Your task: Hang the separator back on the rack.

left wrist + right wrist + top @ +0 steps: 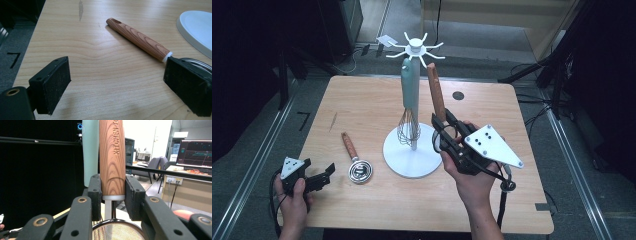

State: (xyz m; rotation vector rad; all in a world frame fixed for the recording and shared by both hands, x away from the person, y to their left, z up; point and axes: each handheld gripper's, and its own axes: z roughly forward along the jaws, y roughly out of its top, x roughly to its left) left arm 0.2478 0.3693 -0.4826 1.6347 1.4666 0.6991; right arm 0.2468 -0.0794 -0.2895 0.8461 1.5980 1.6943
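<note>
The table (377,100) is a light wood-grain top with rounded corners, bearing a small dark round mark (458,95) near its far right edge and a thin streak (333,121) toward its left side. Around the table lies grey carpet floor (257,145), with metal rails (249,172) running along the table's left and right sides. Beyond the far edge, dark equipment and black stand legs (557,75) rise, and cables (532,117) trail on the floor to the table's right. Farther off, past the table, a lit office shows a monitor (196,152) on a desk (190,192), grey chairs (156,163) and what seems a black curtain (40,182).
</note>
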